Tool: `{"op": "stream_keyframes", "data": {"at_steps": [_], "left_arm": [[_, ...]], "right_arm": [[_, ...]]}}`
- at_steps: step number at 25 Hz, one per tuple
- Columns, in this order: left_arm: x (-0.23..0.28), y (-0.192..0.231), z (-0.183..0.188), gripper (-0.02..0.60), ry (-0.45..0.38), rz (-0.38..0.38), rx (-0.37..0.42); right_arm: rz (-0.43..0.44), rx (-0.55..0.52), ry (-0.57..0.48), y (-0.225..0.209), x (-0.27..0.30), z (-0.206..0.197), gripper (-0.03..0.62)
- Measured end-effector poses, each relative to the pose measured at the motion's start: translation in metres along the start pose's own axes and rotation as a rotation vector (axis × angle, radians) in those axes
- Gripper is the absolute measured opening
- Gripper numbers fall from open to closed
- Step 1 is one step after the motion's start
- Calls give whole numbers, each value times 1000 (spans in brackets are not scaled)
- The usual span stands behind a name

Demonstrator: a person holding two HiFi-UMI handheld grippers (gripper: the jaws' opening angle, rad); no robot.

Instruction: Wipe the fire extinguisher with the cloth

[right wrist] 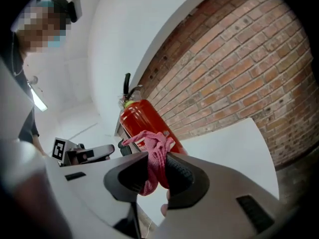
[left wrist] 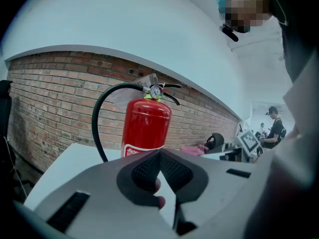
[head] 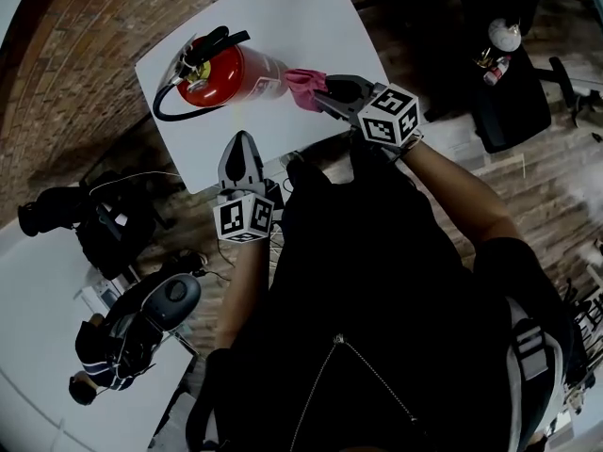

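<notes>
A red fire extinguisher (head: 231,73) lies on its side on the white table (head: 311,17), its black handle and hose to the left. My right gripper (head: 322,95) is shut on a pink cloth (head: 303,88), which is pressed against the extinguisher's base end. In the right gripper view the cloth (right wrist: 152,151) bunches between the jaws, with the extinguisher (right wrist: 139,118) just behind it. My left gripper (head: 241,149) is shut on nothing, over the table's near edge and short of the extinguisher (left wrist: 145,126). The left gripper's (left wrist: 159,156) jaws meet in the left gripper view.
The table is small, with a brick floor all around it. A black office chair (head: 513,92) stands at the right. Dark bags (head: 94,224) lie on the floor to the left. A seated person (head: 118,342) is beside another white table (head: 38,365) at lower left.
</notes>
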State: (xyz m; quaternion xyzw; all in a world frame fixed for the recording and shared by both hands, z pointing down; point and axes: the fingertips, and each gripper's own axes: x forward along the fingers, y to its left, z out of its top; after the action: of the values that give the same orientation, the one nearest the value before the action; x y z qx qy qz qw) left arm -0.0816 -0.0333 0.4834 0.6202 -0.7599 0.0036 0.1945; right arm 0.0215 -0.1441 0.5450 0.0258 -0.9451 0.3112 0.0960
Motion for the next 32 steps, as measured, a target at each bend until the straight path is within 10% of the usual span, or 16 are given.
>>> {"op": "stream_keyframes", "data": {"at_steps": [16, 32], "left_arm": [[-35, 9, -17, 8, 32, 125, -2], [-42, 22, -25, 8, 83, 139, 5]], "right_arm": [[-200, 515, 251, -151, 80, -136, 101], [-281, 602, 332, -183, 126, -161, 101]]}}
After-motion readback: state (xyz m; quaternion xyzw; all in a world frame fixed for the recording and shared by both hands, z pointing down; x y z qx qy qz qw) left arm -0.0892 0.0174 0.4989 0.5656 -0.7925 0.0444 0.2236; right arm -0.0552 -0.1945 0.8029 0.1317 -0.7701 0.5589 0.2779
